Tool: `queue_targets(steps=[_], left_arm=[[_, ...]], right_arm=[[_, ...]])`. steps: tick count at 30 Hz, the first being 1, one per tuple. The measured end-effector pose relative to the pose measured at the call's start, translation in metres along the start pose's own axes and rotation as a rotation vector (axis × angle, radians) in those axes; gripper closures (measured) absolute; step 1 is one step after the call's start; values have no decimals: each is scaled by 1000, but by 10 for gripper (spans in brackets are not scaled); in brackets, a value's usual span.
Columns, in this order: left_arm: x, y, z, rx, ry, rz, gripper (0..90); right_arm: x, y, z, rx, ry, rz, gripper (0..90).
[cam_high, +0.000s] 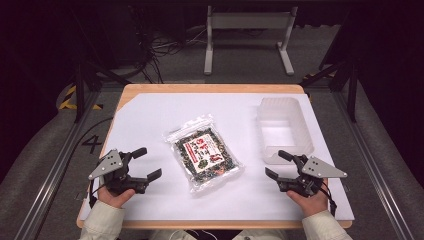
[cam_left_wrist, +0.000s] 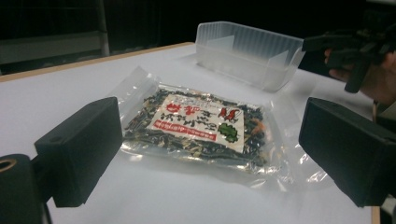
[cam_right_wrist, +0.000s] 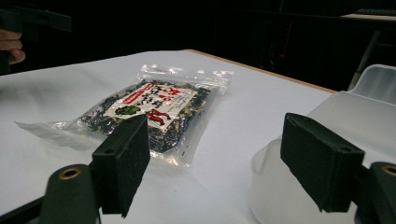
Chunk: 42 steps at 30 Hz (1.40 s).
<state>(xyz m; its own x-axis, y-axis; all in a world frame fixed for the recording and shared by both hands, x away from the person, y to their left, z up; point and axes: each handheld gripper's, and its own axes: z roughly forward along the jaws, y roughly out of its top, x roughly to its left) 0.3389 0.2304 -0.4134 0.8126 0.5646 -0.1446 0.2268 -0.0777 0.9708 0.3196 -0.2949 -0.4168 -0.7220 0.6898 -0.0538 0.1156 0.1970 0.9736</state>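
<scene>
Both grippers — left gripper (cam_high: 147, 163), right gripper (cam_high: 277, 164) — jaws wide apart, empty, flanking 1 clear food packet (cam_high: 204, 152).

Dark room, grey floor (cam_high: 45, 145), white metal stand (cam_high: 248, 30)

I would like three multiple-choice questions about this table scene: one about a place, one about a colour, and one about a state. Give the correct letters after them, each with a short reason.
1. Where does the sealed food packet lie?
A. inside the plastic tub
B. flat on the white sheet, between the two grippers
C. on the floor

2. What colour is the printing on the packet's white label?
A. mainly red, with some green
B. blue
C. yellow

3. In what state is the left gripper?
A. shut on the packet
B. shut on nothing
C. open, holding nothing

Answers:
1. B: it rests on the white sheet, left of the translucent tub.
2. A: the left gripper view shows red text and a green mark.
3. C: its jaws stand apart, clear of the packet.
</scene>
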Motion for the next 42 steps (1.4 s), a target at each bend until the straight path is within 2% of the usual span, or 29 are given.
queue_targets(steps=[1,7,16,20,22,33,37,42], left_arm=[[1,2,0,-1,-2,-12,71],[4,14,3,-3,10,-7,71],[13,33,16,-14,23,3,57],[23,39,23,-36,9,-28,49],[27,42,25,-44,7,-29,48],[38,48,38,-35,29,-17,49],[43,50,46,-33,28,-36,47],[49,53,55,-22,34,-31,45]], right_arm=[[0,0,1,1,-1,-2,244],[0,0,3,7,3,-3,236],[0,0,5,10,10,-5,237],[0,0,6,13,13,-11,237],[0,0,6,11,15,-12,237],[1,-1,6,16,16,-11,235],[1,-1,5,18,14,-6,230],[0,-1,4,15,11,-6,228]])
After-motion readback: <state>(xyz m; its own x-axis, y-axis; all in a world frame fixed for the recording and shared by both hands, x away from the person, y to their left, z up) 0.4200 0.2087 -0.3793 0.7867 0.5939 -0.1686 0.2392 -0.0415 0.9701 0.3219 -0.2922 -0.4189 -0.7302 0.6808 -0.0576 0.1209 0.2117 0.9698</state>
